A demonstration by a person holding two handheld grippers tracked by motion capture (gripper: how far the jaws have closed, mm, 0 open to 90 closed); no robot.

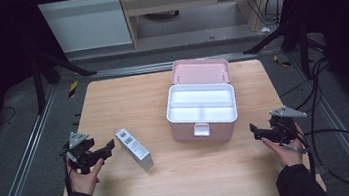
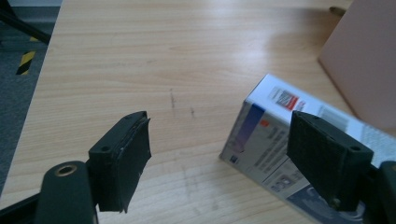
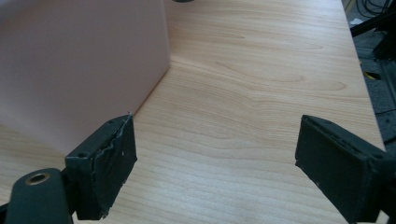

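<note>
Both grippers stand wide apart and hold nothing: the left gripper [image 1: 109, 147] hovers just beside the small white carton [image 1: 134, 149], the right gripper [image 1: 254, 131] near the table's [image 1: 127, 98] right edge. Farther back, between them, the pink box [image 1: 202, 110] sits with lid raised.

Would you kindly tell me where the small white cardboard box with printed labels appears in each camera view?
High view: the small white cardboard box lies left of centre, by the left gripper.
Left gripper view: lower right, partly behind the right-hand jaw.
Right gripper view: not in it.
Shared landmark: the pink plastic case, at that view's right edge and upper left in the right gripper view.
</note>
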